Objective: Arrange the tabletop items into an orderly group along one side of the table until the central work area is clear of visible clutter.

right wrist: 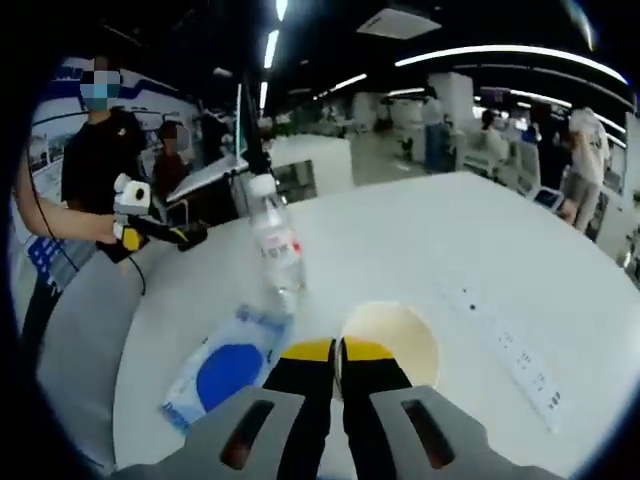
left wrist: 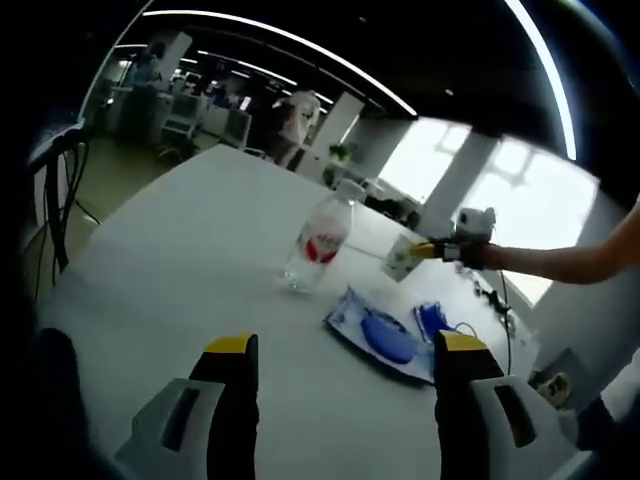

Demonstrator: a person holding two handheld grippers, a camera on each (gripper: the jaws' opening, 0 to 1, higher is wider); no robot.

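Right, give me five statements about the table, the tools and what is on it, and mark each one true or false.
1. The right tool is shut on the rim of the paper cup. True.
2. The water bottle lies on its side. False: it stands upright on the white table.
3. The left tool is open and holds nothing. True.
4. The blue mouse sits inside the paper cup. False: it lies on a clear packet beside the bottle.
5. A white power strip lies on the table, to the right of the cup in the right gripper view. True.
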